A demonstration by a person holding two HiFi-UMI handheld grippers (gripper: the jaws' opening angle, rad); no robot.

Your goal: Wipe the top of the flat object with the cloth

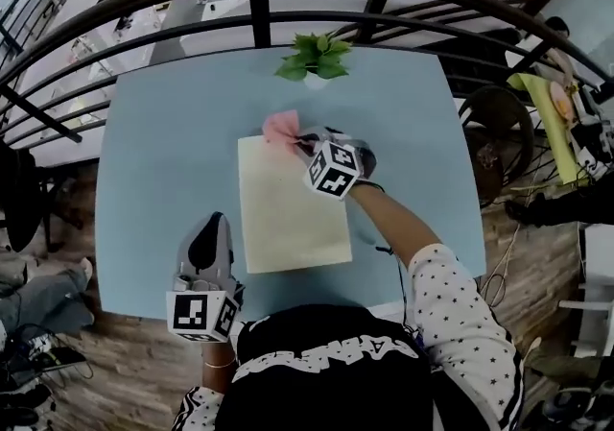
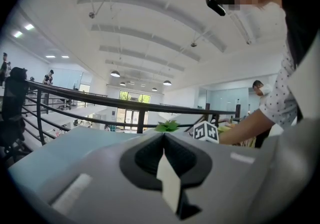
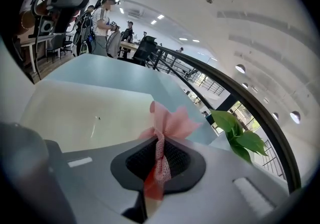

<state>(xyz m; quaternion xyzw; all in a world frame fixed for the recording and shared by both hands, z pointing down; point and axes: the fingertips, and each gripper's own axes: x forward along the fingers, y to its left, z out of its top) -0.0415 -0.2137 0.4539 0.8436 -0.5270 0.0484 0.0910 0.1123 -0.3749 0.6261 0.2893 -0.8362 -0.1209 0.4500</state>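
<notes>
Lying with its long axis running away from the person, the flat object (image 1: 288,208) rests on the middle of the table (image 1: 163,151), and the cloth (image 1: 280,126) sits bunched on its far left corner. The right gripper (image 1: 305,141) has its jaws closed on a twisted fold of that cloth, which fans out just past the fingertips. These fingers point across the far end, so nearly all the unwiped surface spreads to their left, back toward the person. My reading is that the coming stroke must drag the cloth sideways to the fingers, down the long axis, not forward.

The left gripper (image 1: 213,227) has its jaws together with nothing between them. Its tips lie beside the near left edge, apart from it. A potted plant (image 1: 315,57) stands to the right of the right fingers, clear of the stroke.
</notes>
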